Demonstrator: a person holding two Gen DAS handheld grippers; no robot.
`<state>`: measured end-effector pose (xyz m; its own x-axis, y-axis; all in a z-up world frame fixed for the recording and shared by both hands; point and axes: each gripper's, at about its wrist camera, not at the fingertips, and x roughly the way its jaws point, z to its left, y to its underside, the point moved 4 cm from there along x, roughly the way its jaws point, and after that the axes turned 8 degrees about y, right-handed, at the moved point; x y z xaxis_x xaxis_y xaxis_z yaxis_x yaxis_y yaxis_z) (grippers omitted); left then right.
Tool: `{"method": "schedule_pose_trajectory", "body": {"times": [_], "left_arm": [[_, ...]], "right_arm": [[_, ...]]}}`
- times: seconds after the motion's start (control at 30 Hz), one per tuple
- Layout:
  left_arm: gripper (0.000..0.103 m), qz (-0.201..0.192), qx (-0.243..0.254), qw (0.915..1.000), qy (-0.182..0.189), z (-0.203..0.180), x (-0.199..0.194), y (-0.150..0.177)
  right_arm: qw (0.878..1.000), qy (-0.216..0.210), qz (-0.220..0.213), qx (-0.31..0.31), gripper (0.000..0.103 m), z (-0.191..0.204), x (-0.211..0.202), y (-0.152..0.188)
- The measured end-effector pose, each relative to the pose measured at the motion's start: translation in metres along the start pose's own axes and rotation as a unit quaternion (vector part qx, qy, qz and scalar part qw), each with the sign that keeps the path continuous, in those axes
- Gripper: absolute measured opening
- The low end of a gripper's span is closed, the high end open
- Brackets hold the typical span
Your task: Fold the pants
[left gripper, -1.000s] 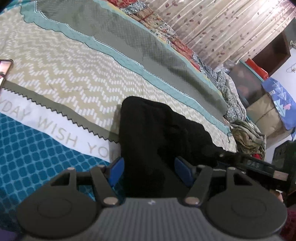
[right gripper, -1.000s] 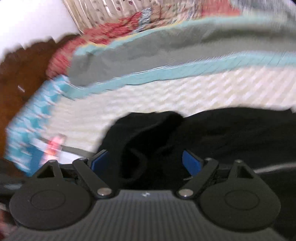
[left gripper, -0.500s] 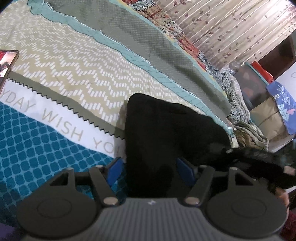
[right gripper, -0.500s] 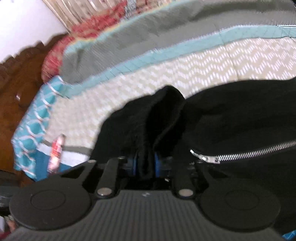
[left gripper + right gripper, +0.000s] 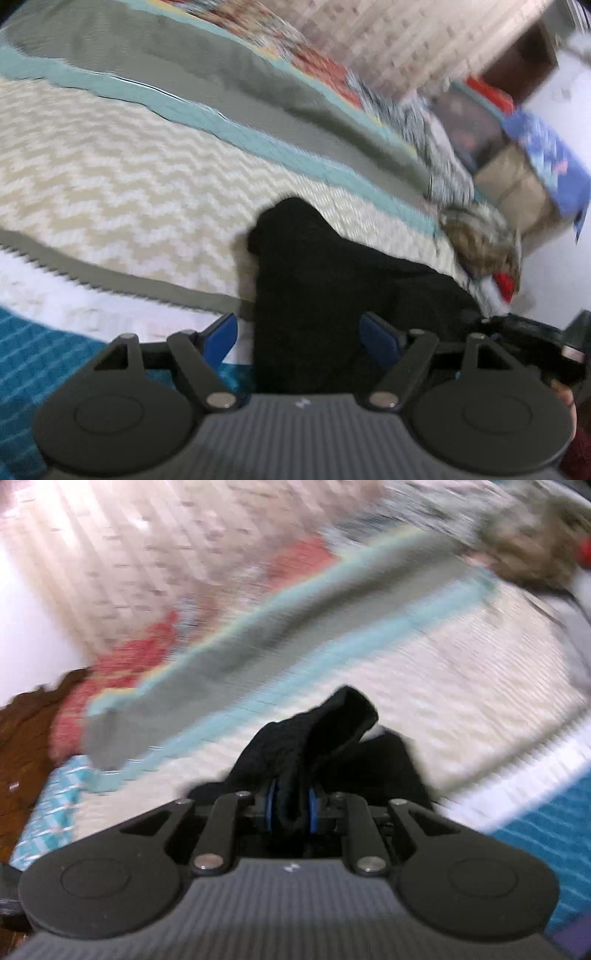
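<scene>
The right gripper (image 5: 291,809) has its blue pads (image 5: 272,809) squeezed tight on a bunched-up fold of the black pants (image 5: 334,723). Its jaws have just been moving, closing hard and then easing out a little, and the cloth sits between them. The left gripper (image 5: 299,334) has its jaws spread apart, and they have just been opening. The black pants (image 5: 325,291) lie between its blue fingers (image 5: 220,334), but the fingers do not press on the cloth, so this one holds nothing.

The pants rest on the bed cover (image 5: 110,177), on the pale zigzag part, near the teal strip (image 5: 229,129). The pinched piece stands up above the cover in the right wrist view. Both pictures are blurry, so I cannot tell which part of the pants is pinched.

To fold well, I think the right gripper should keep its squeeze firm and carry the cloth low and slow across the rest of the pants. If it lets go too soon, the fold may flop crooked. The left gripper could press down or pinch the near edge so the pants do not slide. The edges should line up before anything is let go.

A pile of clothes (image 5: 480,240) sits at the far side of the bed, well apart from the pants.
</scene>
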<state>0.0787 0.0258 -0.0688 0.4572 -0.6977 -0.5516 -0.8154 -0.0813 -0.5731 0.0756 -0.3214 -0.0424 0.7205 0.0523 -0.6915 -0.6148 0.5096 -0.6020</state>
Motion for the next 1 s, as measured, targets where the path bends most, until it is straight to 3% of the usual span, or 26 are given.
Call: {"method": "schedule_pose_trajectory", "body": {"times": [0.07,0.13,0.23,0.37,0.47,0.53,0.67,1.0], "left_arm": [[0.075,0.029,0.025,0.9989,-0.025,-0.007,0.025,0.006],[0.075,0.057,0.048,0.9946,-0.072,-0.007,0.046,0.015],[0.075,0.076,0.049,0.9912,-0.097,-0.002,0.056,0.025],[0.076,0.071,0.053,0.99,-0.11,-0.005,0.051,0.022],[0.078,0.074,0.067,0.9856,-0.136,-0.009,0.053,0.021],[0.078,0.073,0.074,0.9839,-0.146,-0.012,0.053,0.021],[0.079,0.074,0.079,0.9822,-0.153,-0.018,0.053,0.024],[0.079,0.075,0.09,0.9766,-0.18,-0.024,0.046,0.025]], "right_arm": [[0.998,0.052,0.013,0.018,0.052,-0.02,0.013,0.012],[0.998,0.033,0.001,0.057,0.059,-0.03,0.008,0.015],[0.998,0.013,-0.025,0.063,0.061,-0.03,-0.01,0.01],[0.997,-0.027,-0.078,-0.003,0.061,-0.004,-0.037,0.011],[0.994,-0.035,-0.092,-0.056,0.061,0.013,-0.035,0.018],[0.995,-0.027,-0.072,-0.068,0.061,0.013,-0.019,0.026],[0.999,0.026,0.005,-0.023,0.059,-0.014,0.032,0.038],[1.0,0.004,-0.005,0.023,0.06,-0.027,0.008,0.027]]}}
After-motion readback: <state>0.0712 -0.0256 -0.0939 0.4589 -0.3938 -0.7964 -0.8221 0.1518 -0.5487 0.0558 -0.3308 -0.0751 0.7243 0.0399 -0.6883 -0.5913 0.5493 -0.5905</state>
